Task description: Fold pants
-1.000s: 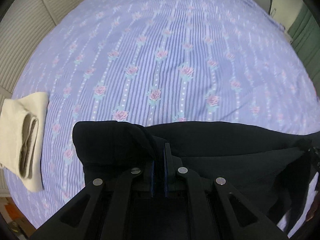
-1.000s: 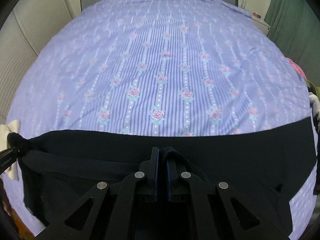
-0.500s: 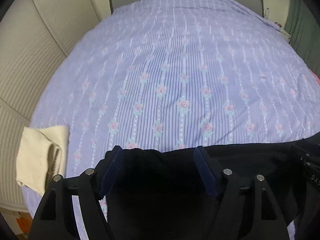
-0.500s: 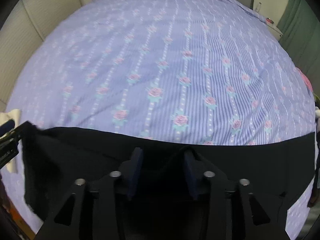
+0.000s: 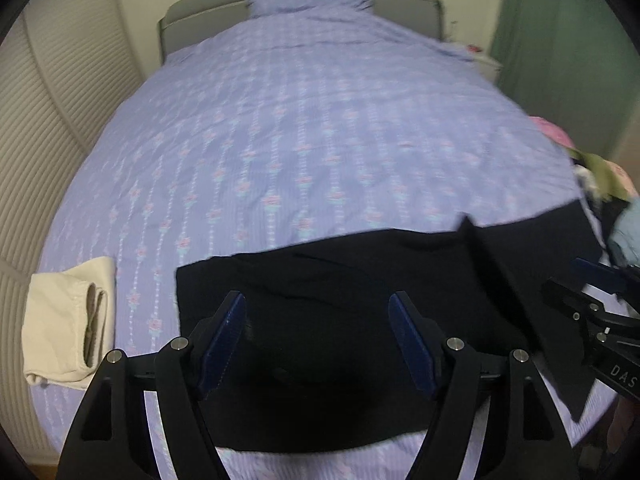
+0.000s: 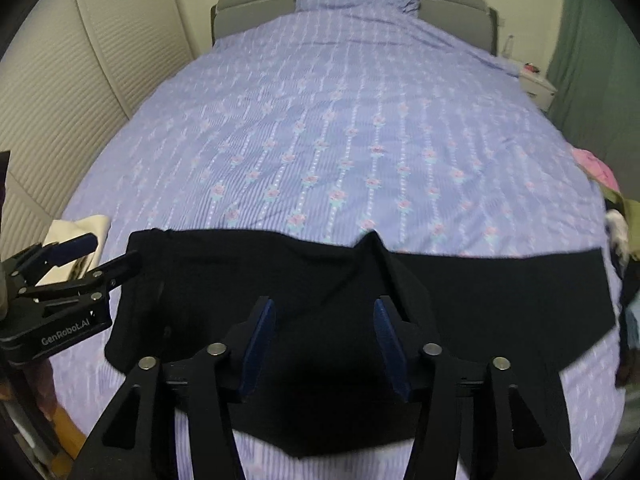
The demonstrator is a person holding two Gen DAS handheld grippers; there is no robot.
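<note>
Black pants [image 5: 360, 280] lie spread flat across the near end of the bed, with a small raised fold near the middle of their far edge; they also show in the right wrist view [image 6: 480, 288]. My left gripper [image 5: 318, 304] is open and empty, raised above the pants' left part. My right gripper [image 6: 324, 308] is open and empty above the pants' middle. The right gripper also shows at the right edge of the left wrist view [image 5: 576, 276], and the left gripper at the left edge of the right wrist view [image 6: 100, 252].
The bed [image 6: 340, 120] has a lilac striped floral cover. A folded cream garment [image 5: 68, 316] lies at its near left edge. Mixed clothes [image 6: 600, 172] are piled at the right edge. White slatted wardrobe doors [image 6: 60, 100] stand on the left, a green curtain [image 6: 592, 40] on the right.
Both grippers let go of the pants, opened and lifted back. The pants now lie flat on the bed.
</note>
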